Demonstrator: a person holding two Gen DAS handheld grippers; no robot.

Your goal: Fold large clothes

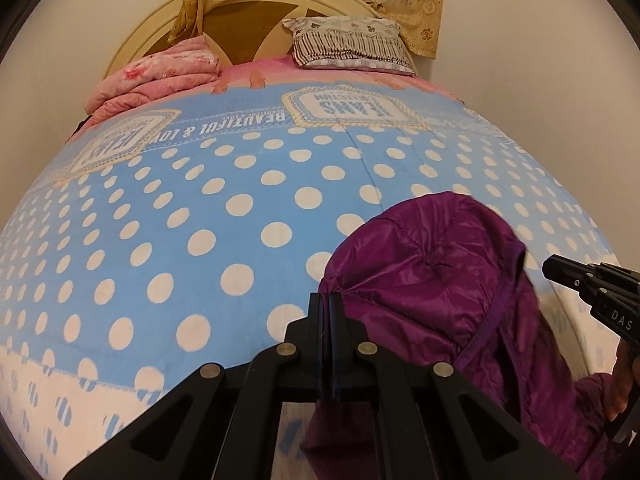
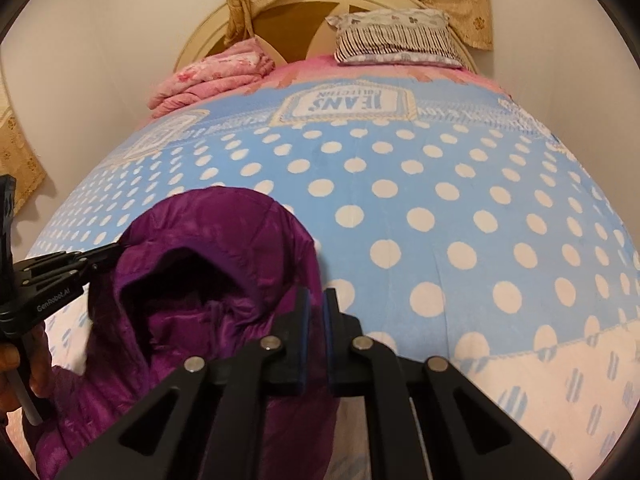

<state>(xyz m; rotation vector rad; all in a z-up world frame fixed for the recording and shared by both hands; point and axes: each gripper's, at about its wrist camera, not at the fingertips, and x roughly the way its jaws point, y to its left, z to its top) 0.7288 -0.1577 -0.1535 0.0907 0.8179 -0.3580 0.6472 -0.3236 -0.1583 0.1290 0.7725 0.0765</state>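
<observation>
Both tools pinch the purple jacket: left tool (image 1: 330, 300) on the hood's edge, right tool (image 2: 316, 300) on its other side. The jacket (image 1: 432, 280) lies bunched on the bed (image 1: 200, 208); next I'd judge lifting and spreading it flat.

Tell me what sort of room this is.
A bedroom, most likely: a bed under a blue polka-dot blanket, a pillow against the rounded headboard, and a folded pink quilt beside it. A purple jacket lies on the blanket.
</observation>
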